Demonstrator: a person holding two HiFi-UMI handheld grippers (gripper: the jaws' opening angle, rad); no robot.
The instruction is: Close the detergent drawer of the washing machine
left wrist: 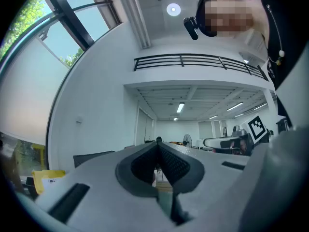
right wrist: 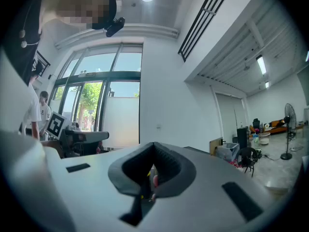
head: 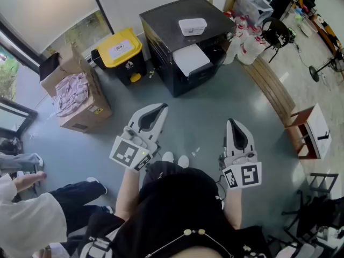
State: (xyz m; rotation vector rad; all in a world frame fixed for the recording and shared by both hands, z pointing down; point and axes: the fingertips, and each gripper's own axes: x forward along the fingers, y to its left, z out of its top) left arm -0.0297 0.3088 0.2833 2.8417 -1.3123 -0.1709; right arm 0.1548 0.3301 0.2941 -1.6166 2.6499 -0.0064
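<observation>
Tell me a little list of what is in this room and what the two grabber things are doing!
Left gripper: jaws shut, holding nothing
Right gripper: jaws shut, holding nothing
Black box-shaped washing machine: ahead of both grippers, untouched
Small white box: on top of the machine
Yellow-lidded black bin: left of the machine
Brown cardboard box: left of the bin, pale clothes inside
Detergent drawer: cannot tell from here

1. A roomy lab-like test hall rather than a home: a bare, smooth grey floor [head: 215, 106], a black-railed upper gallery [left wrist: 193, 61] and a tall glass window wall [right wrist: 96, 100].
2. A black box-shaped washing machine [head: 166, 23] stands free beside a yellow-lidded black bin [head: 121, 47] and an open brown cardboard box [head: 83, 118].
</observation>
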